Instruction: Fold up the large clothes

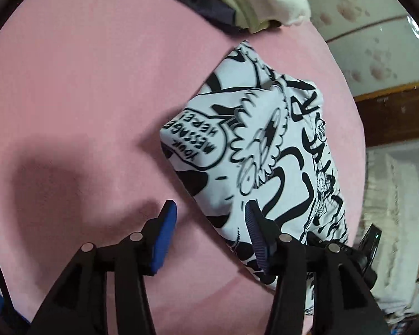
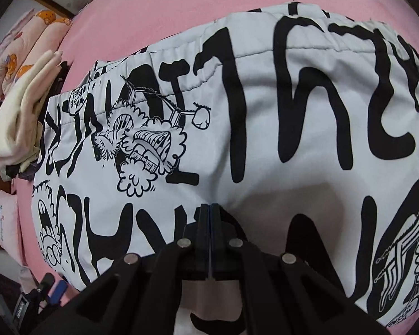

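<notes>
A white garment with black cartoon print lies folded on a pink sheet. My left gripper is open, hovering over the garment's near left edge: the left finger is over the sheet, the right finger over the cloth. In the right wrist view the same garment fills the frame, waistband at the far side. My right gripper is shut, its fingertips pressed together just over the cloth's near part; whether cloth is pinched between them I cannot tell.
A stack of folded cream and dark clothes sits at the far edge of the sheet; it also shows in the right wrist view. Pink patterned bedding lies beyond. A wooden frame borders the right side.
</notes>
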`<action>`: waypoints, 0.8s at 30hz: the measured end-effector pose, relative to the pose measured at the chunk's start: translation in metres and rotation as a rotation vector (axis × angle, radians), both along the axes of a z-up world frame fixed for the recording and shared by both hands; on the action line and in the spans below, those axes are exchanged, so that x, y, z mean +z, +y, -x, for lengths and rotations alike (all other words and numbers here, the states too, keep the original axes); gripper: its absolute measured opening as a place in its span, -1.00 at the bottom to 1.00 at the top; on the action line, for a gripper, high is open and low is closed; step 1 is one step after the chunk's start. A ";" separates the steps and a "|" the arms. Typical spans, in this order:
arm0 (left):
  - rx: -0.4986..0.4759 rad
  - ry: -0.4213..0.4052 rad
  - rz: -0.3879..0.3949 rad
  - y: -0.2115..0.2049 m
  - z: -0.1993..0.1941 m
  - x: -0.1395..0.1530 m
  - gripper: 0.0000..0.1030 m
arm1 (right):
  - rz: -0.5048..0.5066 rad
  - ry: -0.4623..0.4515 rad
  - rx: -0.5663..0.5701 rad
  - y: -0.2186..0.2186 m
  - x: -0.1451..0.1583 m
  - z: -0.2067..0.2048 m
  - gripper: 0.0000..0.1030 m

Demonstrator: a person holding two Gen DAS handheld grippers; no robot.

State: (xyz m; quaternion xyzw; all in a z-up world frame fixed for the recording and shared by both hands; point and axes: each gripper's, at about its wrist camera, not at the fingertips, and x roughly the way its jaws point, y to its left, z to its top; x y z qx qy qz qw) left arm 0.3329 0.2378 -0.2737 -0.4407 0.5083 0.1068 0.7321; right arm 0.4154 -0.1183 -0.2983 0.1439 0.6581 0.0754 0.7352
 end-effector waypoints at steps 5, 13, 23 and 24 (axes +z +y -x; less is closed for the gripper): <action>-0.001 -0.027 0.071 0.012 -0.006 -0.023 -0.01 | 0.027 -0.011 -0.005 0.005 -0.001 -0.001 -1.00; -0.057 -0.097 0.136 0.021 -0.038 -0.048 0.19 | 0.080 -0.033 -0.023 0.005 0.001 0.003 -1.00; 0.002 -0.194 0.146 0.026 -0.055 -0.056 0.16 | 0.106 -0.060 -0.069 0.019 -0.002 0.000 -1.00; 0.003 -0.192 0.133 0.025 -0.055 -0.055 0.06 | 0.101 -0.060 -0.074 0.019 -0.002 -0.001 -1.00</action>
